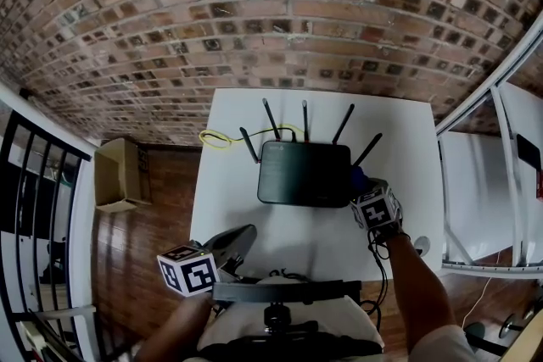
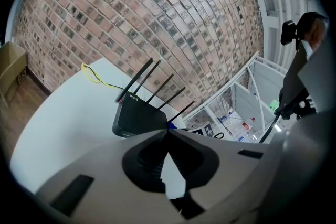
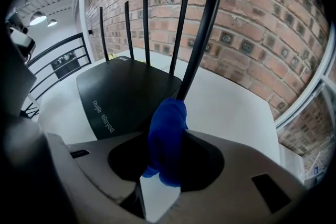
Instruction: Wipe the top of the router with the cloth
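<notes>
A black router [image 1: 304, 172] with several upright antennas lies flat on the white table [image 1: 237, 208]; it also shows in the left gripper view [image 2: 137, 117] and the right gripper view [image 3: 123, 96]. My right gripper [image 1: 363, 186] is shut on a bunched blue cloth [image 3: 167, 136], which sits at the router's near right corner, beside the nearest antenna [image 3: 202, 29]. The cloth [image 1: 357, 179] peeks out blue beside the marker cube. My left gripper [image 1: 242, 236] hovers over the table's near edge, left of the router, jaws shut with nothing between them.
A yellow cable [image 1: 222, 136] loops off the router's back left. A brick wall [image 1: 254, 4] rises behind the table. A cardboard box [image 1: 119, 174] stands on the wooden floor at left. White frames and shelving [image 1: 492, 174] are at right.
</notes>
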### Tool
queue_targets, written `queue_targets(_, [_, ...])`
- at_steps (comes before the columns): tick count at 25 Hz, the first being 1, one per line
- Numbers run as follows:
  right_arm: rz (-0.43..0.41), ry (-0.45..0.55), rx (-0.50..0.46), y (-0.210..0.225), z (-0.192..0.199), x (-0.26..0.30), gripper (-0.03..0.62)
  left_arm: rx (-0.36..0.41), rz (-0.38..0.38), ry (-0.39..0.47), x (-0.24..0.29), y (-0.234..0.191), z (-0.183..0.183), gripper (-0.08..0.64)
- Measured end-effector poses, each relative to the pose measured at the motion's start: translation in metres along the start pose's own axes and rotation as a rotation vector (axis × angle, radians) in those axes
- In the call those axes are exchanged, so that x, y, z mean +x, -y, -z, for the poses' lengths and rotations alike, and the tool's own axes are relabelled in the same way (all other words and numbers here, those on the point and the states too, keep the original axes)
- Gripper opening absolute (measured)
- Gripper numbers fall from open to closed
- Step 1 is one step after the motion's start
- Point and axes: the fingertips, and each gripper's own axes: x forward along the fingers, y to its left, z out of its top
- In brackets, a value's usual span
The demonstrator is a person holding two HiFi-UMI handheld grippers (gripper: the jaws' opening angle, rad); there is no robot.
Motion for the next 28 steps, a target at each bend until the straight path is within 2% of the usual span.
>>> queue_targets(12, [-0.013,0.005,-0.001,-0.008,0.012,-0.011,0.144,0.001,0.044,-0.048,0.012,0.01,0.004,0.025])
queue_targets(17, [-0.008,0.003,0.032,-0.014,0.021,-0.015,0.144,0.046,0.028,-0.059,0.011,-0.014,0.009,0.025])
queue_targets(22, [-0.013,0.002,0.06,-0.029,0.031,-0.023,0.144,-0.026,0.081,-0.049,0.013,0.005,-0.003,0.025])
queue_targets(28, [0.011,-0.007,0.107,-0.047,0.039,-0.03,0.144,-0.015,0.101,-0.056,0.011,-0.002,-0.011,0.025])
